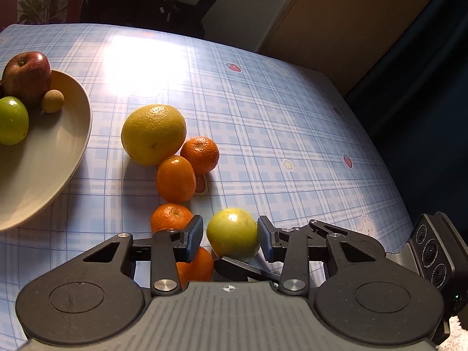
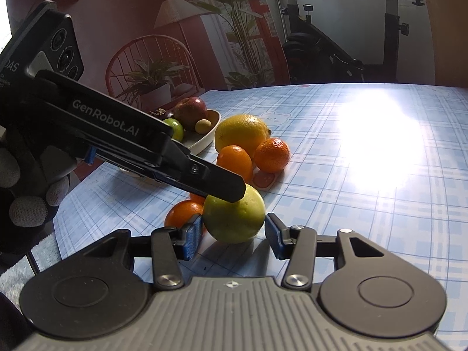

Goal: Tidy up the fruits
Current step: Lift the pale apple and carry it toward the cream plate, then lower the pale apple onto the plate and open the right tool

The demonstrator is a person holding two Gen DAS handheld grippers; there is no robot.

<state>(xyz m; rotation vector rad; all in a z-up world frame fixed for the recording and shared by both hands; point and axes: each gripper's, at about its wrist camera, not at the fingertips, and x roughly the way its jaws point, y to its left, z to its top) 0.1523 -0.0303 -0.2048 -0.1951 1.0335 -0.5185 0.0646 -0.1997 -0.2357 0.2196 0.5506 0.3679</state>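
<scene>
Between the left gripper's (image 1: 230, 237) jaws sat a green apple (image 1: 233, 234), resting on the desk (image 1: 292, 134). One pad touched its side; a thin gap showed at the other, so the jaws stood narrowly open round it, not yet clamped. The right gripper (image 2: 234, 235) bracketed the same apple, its jaws likewise a little apart from the skin.

Both tools crowded one round fruit. My guess: if either closed off-centre, the apple could squirt out and roll into the oranges, or the two grippers could knock together.

Counted on the desk: one green apple, one big yellow citrus (image 1: 153, 134), four small oranges (image 1: 175, 178). On the plate (image 1: 58, 158): one red apple (image 1: 27, 76), one green fruit (image 1: 12, 120), one small tan fruit (image 1: 52, 101), plus something dark I could not identify.
</scene>
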